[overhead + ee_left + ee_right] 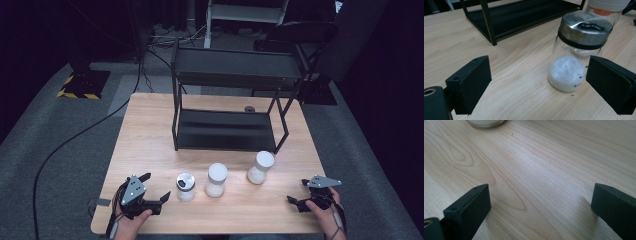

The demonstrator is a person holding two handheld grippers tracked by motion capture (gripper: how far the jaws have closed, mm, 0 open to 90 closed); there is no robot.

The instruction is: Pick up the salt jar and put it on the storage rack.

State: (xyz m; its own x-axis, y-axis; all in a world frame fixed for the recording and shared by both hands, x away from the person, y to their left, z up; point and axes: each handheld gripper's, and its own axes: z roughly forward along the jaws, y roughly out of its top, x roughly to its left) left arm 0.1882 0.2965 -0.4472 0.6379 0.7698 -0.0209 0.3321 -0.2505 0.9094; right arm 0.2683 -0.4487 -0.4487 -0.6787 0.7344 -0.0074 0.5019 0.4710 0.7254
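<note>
Three jars stand in a loose row across the near half of the worktop (150, 130), in front of a black two-tier rack (227, 100). Nearest the left gripper (156, 186) is the steel-lidded jar (185, 186), a clear glass shaker with white powder settled in its bottom and a dark slot in its metal cap. That left gripper is released, jaws spread wide and pointing toward the jar. In the left gripper view the steel-lidded jar (579, 55) sits toward the right jaw, close beside it but with wood showing between them, and nothing is gripped. The left jaw stands well clear over bare wood.

Next along the row comes the middle jar (216, 180) with a white cap, just beside the first, and then the far jar (260, 167), also white-capped, set a little further back and nearer the rack's lower shelf. Each holds white contents.

Over on the right, the right gripper (298, 192) sits low near the worktop's front corner, well apart from the jars. Its own view shows both jaws wide apart over plain wood grain, grasping nothing, with the base of a jar (485, 122) just at the top edge.
</note>
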